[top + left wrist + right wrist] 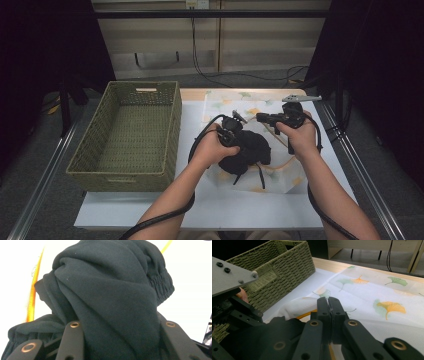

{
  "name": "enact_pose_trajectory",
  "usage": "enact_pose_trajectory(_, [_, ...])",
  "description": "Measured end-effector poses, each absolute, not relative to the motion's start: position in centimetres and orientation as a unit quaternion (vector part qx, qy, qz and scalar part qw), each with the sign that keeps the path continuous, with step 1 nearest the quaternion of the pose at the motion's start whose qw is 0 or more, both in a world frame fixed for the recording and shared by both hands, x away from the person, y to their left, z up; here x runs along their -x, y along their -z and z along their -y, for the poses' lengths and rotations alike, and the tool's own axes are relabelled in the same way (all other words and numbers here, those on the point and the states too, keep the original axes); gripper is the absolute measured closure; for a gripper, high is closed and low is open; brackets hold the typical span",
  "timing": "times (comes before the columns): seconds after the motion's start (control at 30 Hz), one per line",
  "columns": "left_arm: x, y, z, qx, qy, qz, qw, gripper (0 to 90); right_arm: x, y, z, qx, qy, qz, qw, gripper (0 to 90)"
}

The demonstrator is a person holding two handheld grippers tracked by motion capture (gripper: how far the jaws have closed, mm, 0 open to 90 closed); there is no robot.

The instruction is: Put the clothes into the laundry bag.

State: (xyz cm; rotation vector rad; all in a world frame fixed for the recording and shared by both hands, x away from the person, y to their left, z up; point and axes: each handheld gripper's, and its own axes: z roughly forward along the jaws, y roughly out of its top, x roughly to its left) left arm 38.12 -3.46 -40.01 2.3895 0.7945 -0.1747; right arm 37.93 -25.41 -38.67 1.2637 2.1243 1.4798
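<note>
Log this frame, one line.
left gripper: shut on black garment | right gripper: shut, empty | basket: empty

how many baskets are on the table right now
1. The green woven basket sits at the table's left side, left of the black garment that the left gripper holds; its interior looks bare.

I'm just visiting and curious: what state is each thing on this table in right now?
Black garment: bunched up, gripped.
Left gripper: shut on the garment.
Right gripper: shut, holding nothing.
Woven basket: empty, upright.
Leaf-print cloth: spread flat on the table.
</note>
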Motion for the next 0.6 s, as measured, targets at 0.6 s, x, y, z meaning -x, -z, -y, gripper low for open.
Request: enact_pose_trajectory(0.6, [-38.72,40.37,3.72,-0.896,0.053,-0.316,0.307,57.7,-38.01,39.06,25.43,-0.436,-0.509,-0.731,0.127,89.1])
